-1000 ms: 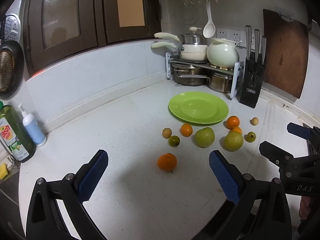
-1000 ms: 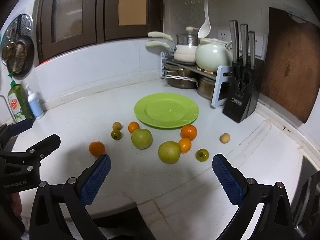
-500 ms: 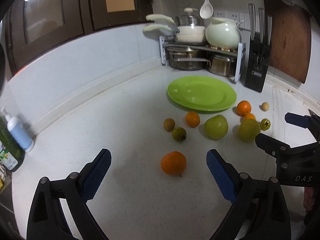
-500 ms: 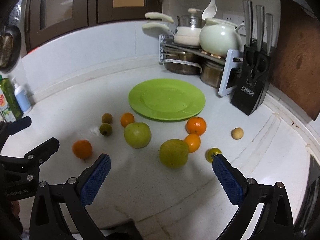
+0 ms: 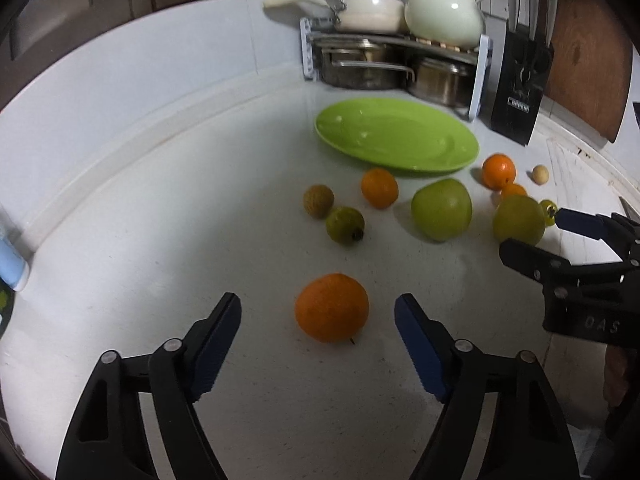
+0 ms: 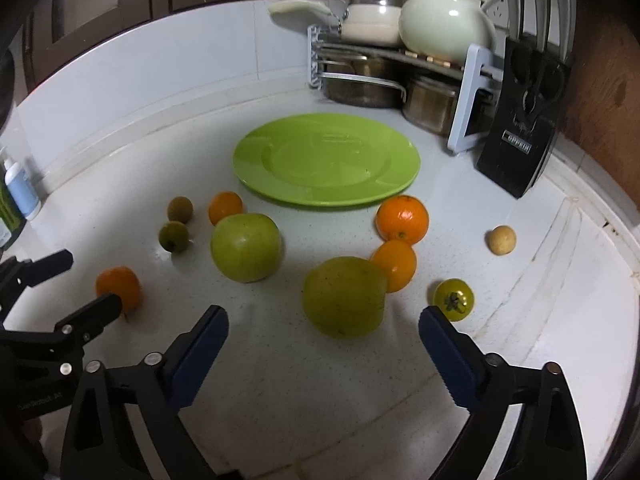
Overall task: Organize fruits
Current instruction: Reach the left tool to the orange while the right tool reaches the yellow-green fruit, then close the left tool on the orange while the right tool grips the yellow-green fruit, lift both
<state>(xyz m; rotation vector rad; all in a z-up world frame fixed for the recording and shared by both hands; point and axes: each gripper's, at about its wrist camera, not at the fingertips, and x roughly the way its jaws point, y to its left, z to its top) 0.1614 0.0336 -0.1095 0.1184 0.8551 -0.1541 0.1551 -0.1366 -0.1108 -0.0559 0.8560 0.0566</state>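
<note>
A green plate (image 5: pixel 396 136) (image 6: pixel 326 160) lies empty on the white counter, with several fruits loose in front of it. My left gripper (image 5: pixel 318 308) is open, low over the counter, with an orange (image 5: pixel 332 307) between its fingertips, not touching. My right gripper (image 6: pixel 322 322) is open, with a yellow-green apple (image 6: pixel 344 297) just ahead between its fingertips. A second green apple (image 6: pixel 245 253), small oranges (image 6: pixel 402 218) and small green and brown fruits (image 6: pixel 174 236) lie around. The right gripper shows at the right edge of the left wrist view (image 5: pixel 536 236).
A pot rack (image 6: pixel 384 76) with pans and a white kettle stands behind the plate. A black knife block (image 6: pixel 520 136) and a wooden board stand at the right. Soap bottles (image 6: pixel 18 192) stand at the far left by the wall.
Both grippers have moved forward and lower toward the fruits. The orange now lies between my left fingertips and the yellow-green apple lies close to my right ones.
</note>
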